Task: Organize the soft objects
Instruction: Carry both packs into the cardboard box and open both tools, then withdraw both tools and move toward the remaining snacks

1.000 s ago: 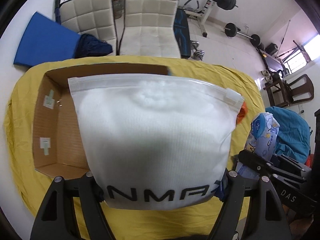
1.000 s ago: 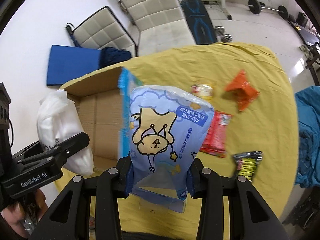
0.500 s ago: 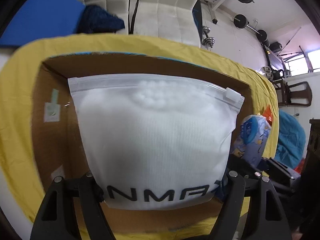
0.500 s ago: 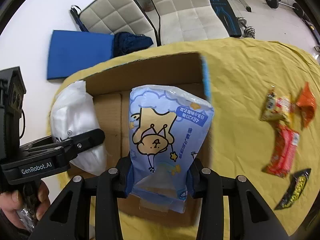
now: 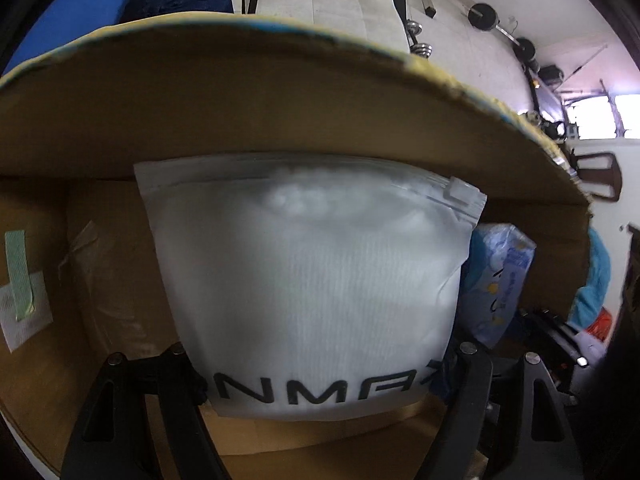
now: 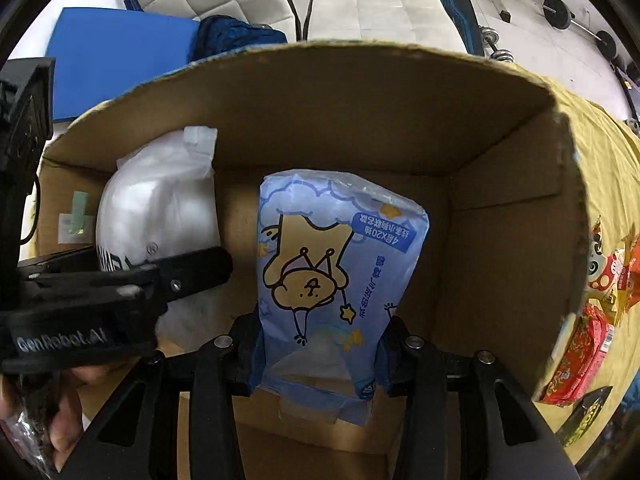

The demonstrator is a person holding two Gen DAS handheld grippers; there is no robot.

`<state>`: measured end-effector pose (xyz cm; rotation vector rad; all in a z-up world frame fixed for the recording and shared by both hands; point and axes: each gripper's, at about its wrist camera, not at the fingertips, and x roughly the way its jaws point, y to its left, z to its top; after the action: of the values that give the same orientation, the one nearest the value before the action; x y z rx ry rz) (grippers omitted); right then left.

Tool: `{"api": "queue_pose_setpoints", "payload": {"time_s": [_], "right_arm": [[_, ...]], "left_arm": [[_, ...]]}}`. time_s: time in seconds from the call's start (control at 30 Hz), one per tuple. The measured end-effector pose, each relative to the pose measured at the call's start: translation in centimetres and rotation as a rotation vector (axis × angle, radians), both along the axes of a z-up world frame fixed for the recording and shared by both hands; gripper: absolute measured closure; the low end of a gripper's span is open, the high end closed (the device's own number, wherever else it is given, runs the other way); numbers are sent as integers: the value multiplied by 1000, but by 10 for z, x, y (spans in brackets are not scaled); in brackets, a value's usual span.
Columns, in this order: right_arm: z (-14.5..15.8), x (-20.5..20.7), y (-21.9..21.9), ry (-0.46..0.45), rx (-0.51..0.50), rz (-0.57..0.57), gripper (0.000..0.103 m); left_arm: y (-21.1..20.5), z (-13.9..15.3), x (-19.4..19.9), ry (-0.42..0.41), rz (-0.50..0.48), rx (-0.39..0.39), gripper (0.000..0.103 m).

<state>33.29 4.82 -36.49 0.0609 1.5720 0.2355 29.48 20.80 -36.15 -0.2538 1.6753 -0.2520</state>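
Note:
My left gripper (image 5: 320,364) is shut on a white zip bag of cotton (image 5: 308,280) and holds it inside the cardboard box (image 5: 240,92), near the box's left side. The white bag (image 6: 156,208) and the left gripper (image 6: 188,272) also show in the right wrist view. My right gripper (image 6: 320,344) is shut on a blue tissue pack (image 6: 332,268) with a cartoon bear, held upright inside the box (image 6: 500,184). The blue pack (image 5: 500,276) shows to the right of the white bag in the left wrist view.
The box stands on a yellow tablecloth (image 6: 608,152). Snack packets (image 6: 588,344) lie on the cloth to the right of the box. Two white padded chairs (image 6: 360,4), a blue mat (image 6: 116,52) and gym weights (image 6: 560,12) stand beyond the table.
Both grippers moved forward and down into the box with their packs. The box walls now fill both views.

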Motion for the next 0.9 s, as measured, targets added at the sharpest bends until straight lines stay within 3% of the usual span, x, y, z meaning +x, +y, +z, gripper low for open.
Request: {"api": "queue_pose_setpoints", "payload": {"time_s": [0.1, 0.23, 0.4, 0.53, 0.6, 0.63, 0.67, 0.9], "right_arm": [[-5, 3, 2, 0, -17, 6, 52], [-6, 7, 2, 5, -40, 12, 45], [-5, 11, 3, 6, -28, 0, 38], [5, 10, -1, 0, -34, -4, 35], [15, 5, -1, -6, -39, -6, 24], [18, 2, 2, -12, -46, -5, 8], [22, 0, 2, -22, -66, -7, 4], [51, -23, -6, -73, -95, -30, 4]], "left_arm": [[-9, 1, -1, -13, -21, 38, 25], [-16, 8, 1, -10, -26, 40, 16], [-31, 31, 2, -45, -40, 80, 14], [-37, 53, 1, -87, -33, 119, 2], [-38, 64, -2, -103, -37, 138, 2], [-36, 68, -4, -112, -34, 143, 2], [-30, 73, -12, -125, -32, 145, 2], [-7, 101, -35, -194, -43, 173, 2]]}}
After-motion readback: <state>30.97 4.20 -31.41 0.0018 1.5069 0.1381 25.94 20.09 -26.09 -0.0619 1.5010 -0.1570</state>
